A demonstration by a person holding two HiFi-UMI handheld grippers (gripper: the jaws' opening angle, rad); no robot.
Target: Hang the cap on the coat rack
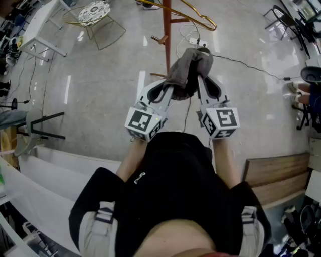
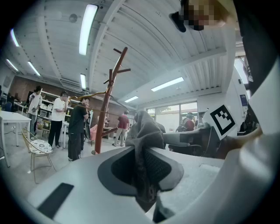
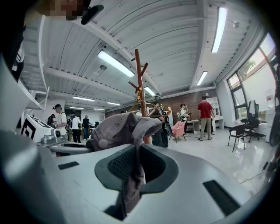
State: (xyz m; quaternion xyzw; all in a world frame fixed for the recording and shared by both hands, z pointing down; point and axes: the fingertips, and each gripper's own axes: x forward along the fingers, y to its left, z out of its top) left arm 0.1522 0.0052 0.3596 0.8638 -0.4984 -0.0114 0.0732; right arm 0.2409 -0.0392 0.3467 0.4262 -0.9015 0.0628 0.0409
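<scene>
Cap [image 1: 189, 70]: soft grey cloth, fine weave, limp and crumpled, with a small round button on the crown. It hangs bunched between my two tools, just past their tips.

Left gripper [image 1: 170, 91]: jaws closed on a thin fold of the cap's edge, and the cloth trails down through the pads. Right gripper [image 1: 203, 86]: same, clamped on a fold at the other side. Both pinches are narrow, so slip is likely if I tug them apart.

Coat rack [image 3: 140, 83]: ahead of both tips and well apart from them. It is a slim reddish-brown pole with short pegs [image 2: 123, 70] slanting upward. A gold wire hanger [image 1: 195, 15] hangs on it, nearer my right tool. The floor [image 1: 100, 85] below is pale, polished and glossy.

Step in hand, as I judge it — carry and raise.
- Lift both tools together so the cloth stays level.
- Spread them slightly to open the cap's hollow without straining the folds.
- Bring the hollow over a free peg tip on the side away from the hanger, then lower it.
- Release only once the peg carries the weight — limp cloth will slide off a shallow seat.
</scene>
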